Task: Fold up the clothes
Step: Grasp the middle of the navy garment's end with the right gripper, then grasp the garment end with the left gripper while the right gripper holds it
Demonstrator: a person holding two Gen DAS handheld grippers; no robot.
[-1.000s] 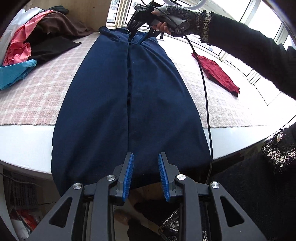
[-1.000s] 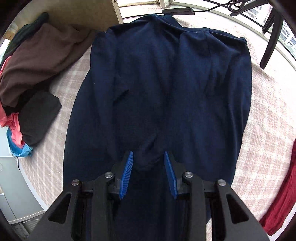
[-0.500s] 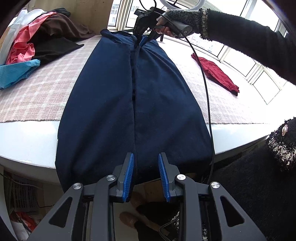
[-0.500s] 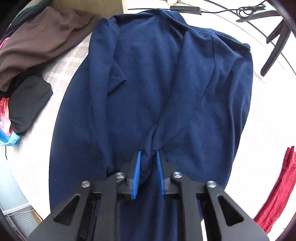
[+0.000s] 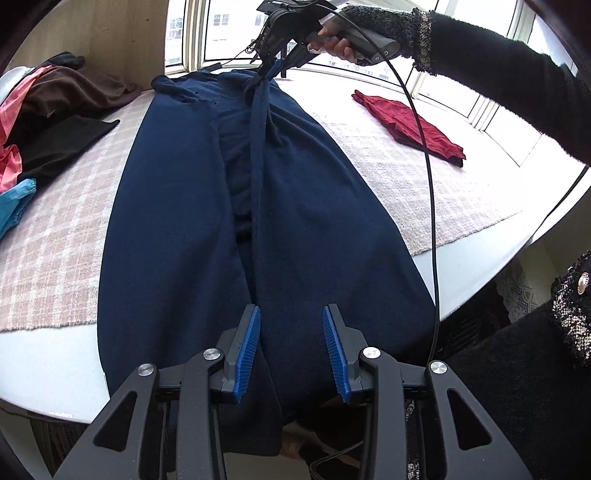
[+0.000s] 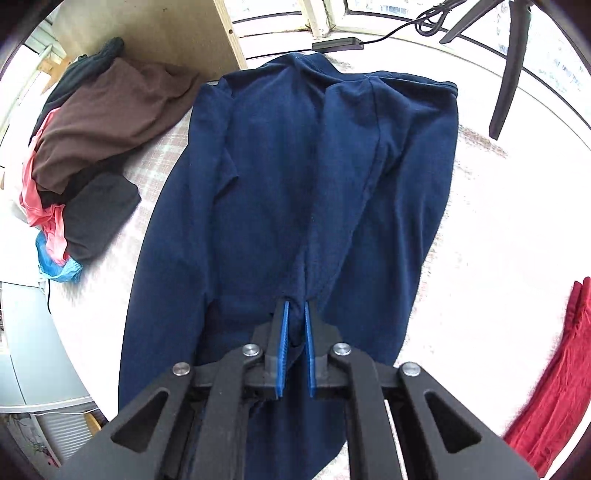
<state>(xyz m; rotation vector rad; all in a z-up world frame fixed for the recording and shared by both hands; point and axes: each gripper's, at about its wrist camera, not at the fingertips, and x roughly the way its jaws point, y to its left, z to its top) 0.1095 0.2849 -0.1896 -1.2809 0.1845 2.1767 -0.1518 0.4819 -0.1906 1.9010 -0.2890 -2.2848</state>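
1. The left tool is seen nearest, its blue pads standing apart and just having widened; the near hem of the navy garment lies under and between them, not pressed by either pad.
2. The navy garment is spread lengthwise on the tabletop, its near end hanging over the edge, and it rests on a pink checked cloth.
3. A narrow strip of the garment is drawn up taut from its middle to its far end.
4. At that far end the right tool is found with its jaws narrowed, having just been closing, and a pinch of navy fabric is gripped between the pads; it is held by a gloved hand.
5. To the left of the garment a pile of clothes in brown, black, pink and blue is seen; well apart to the right a red garment lies on the cloth.
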